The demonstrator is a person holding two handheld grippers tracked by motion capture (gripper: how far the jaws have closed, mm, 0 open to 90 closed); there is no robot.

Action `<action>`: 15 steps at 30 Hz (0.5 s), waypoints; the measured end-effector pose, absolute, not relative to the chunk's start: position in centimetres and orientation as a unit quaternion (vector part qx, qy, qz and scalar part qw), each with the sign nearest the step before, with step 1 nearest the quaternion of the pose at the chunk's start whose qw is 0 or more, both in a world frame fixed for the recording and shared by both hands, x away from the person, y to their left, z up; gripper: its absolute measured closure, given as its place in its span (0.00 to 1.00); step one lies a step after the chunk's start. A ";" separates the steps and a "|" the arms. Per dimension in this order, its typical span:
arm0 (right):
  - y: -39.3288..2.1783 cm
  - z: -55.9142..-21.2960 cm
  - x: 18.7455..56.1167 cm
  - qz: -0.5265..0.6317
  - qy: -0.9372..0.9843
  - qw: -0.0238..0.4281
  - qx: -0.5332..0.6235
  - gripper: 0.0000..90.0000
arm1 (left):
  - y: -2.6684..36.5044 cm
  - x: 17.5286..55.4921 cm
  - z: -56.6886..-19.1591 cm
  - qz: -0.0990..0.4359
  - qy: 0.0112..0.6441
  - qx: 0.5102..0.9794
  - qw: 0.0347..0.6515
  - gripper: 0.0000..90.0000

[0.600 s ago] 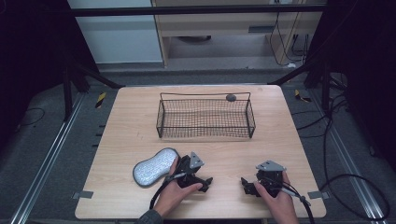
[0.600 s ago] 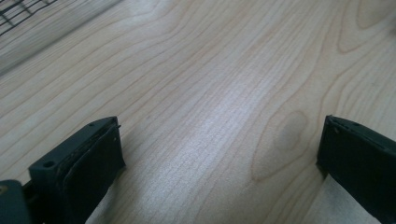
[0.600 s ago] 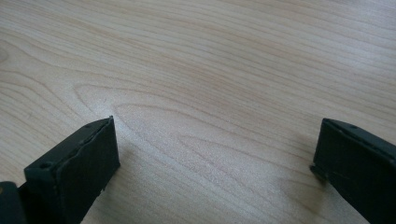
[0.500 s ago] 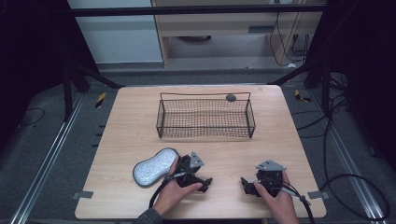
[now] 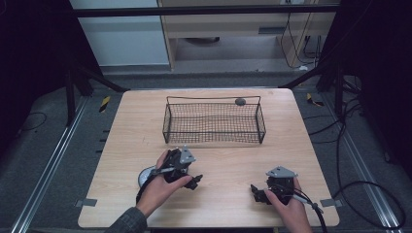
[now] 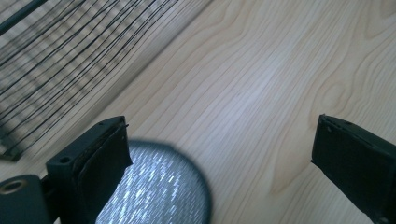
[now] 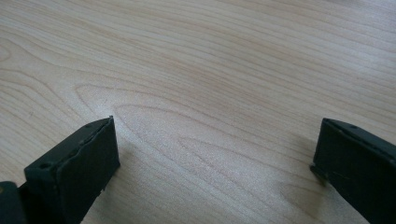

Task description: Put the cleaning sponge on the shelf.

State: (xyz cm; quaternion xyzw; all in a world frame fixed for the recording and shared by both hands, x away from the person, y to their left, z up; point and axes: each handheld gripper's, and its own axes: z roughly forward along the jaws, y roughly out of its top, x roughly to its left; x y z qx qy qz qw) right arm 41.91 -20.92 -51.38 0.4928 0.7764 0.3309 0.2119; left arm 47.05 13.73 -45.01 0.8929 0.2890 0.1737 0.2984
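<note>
The right gripper (image 7: 212,158) has its two black jaws spread wide, one rising at the lower left and one at the lower right. Between and beyond them lies the table (image 7: 210,70), pale wood with wavy grain, bare between the jaws.

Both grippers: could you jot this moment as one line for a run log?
left gripper: open, above silver pad | right gripper: open, jaws over bare table | wire basket: apart, farther back
</note>
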 end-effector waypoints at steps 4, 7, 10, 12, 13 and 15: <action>-20.9 -51.4 41.9 0.331 0.776 0.212 0.492 0.00 | 16.2 47.2 -44.6 0.175 0.302 0.893 0.285 0.04; -20.9 -51.4 41.9 0.331 0.777 0.212 0.491 0.00 | 17.8 47.2 -44.3 0.181 0.315 0.889 0.278 0.03; -21.0 -51.4 41.9 0.331 0.777 0.213 0.491 0.00 | 19.2 47.1 -44.3 0.178 0.314 0.894 0.267 0.03; -20.9 -51.4 41.9 0.331 0.777 0.212 0.491 0.00 | 20.0 47.2 -44.4 0.174 0.318 0.896 0.257 0.03; -21.0 -51.4 42.0 0.331 0.778 0.213 0.490 0.00 | 20.4 47.2 -44.5 0.174 0.319 0.896 0.254 0.03; -21.0 -51.4 42.0 0.332 0.778 0.212 0.490 0.00 | 21.0 47.3 -44.5 0.174 0.322 0.896 0.252 0.04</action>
